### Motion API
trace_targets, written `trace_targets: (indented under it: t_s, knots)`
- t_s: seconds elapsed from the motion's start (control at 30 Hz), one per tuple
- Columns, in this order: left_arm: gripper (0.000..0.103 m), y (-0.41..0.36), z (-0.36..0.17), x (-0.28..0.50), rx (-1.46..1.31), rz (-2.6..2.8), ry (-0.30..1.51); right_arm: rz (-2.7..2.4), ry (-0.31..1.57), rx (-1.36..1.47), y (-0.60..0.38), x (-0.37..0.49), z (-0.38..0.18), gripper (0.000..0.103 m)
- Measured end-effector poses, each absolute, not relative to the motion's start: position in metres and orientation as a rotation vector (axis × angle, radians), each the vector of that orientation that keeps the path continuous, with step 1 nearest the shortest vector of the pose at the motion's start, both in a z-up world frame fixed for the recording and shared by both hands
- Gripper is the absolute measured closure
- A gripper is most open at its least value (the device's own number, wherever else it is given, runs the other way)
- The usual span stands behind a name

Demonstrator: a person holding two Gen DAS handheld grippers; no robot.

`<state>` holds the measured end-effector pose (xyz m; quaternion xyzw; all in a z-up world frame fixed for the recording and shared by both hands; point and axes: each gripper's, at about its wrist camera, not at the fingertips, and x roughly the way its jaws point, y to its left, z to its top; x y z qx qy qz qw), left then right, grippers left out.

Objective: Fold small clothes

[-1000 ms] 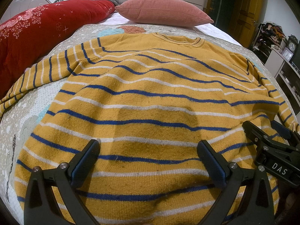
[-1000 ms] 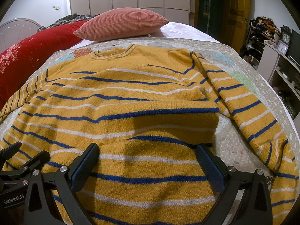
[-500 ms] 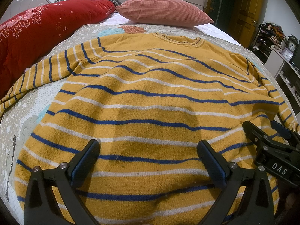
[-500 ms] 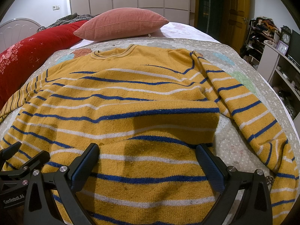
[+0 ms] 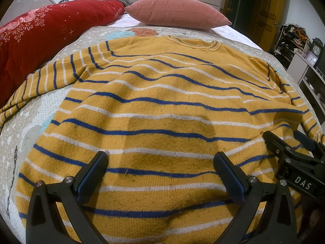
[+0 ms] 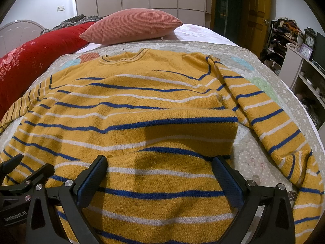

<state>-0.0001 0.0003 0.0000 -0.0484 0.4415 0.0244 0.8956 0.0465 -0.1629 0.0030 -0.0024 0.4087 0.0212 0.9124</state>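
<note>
Where lettering can be read, the right gripper (image 5: 292,142), seen at the right edge of the left view, carries a "DAS" tag, and the left gripper (image 6: 24,162), at the left edge of the right view, reads "GenRobot.AI". Both grippers stand with jaws spread wide over the near hem of the sweater (image 5: 162,105), holding nothing; whether the fingertips (image 6: 221,167) touch the knit cannot be told. The yellow striped sweater lies flat on the quilt (image 6: 254,156), collar far, toward the pink pillow (image 5: 176,10).
</note>
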Motion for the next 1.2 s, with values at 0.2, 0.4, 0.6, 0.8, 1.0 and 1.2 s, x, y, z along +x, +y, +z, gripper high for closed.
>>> trace_targets:
  t_s: [0.2,0.4,0.6,0.8,1.0,1.2]
  knots:
    - [0.000,0.0006,0.0001,0.0000,-0.104,0.048,0.913,0.041,0.843,-0.010,-0.1615,0.0459,0.0040,0.000]
    - [0.000,0.0008,0.0004,0.0003,-0.106,0.047,0.912,0.039,0.844,-0.014,-0.1609,0.0468,0.0034,0.000]
    - [0.000,0.0007,0.0004,0.0004,-0.106,0.047,0.912,0.039,0.844,-0.013,-0.1612,0.0467,0.0035,0.000]
    - [0.000,0.0009,0.0004,0.0001,-0.106,0.047,0.911,0.039,0.844,-0.013,-0.1612,0.0466,0.0035,0.000]
    - [0.000,0.0010,0.0004,0.0000,-0.106,0.047,0.911,0.039,0.843,-0.013,-0.1612,0.0466,0.0036,0.000]
    - [0.000,0.0010,0.0004,0.0000,-0.107,0.047,0.910,0.039,0.843,-0.013,-0.1613,0.0466,0.0035,0.000]
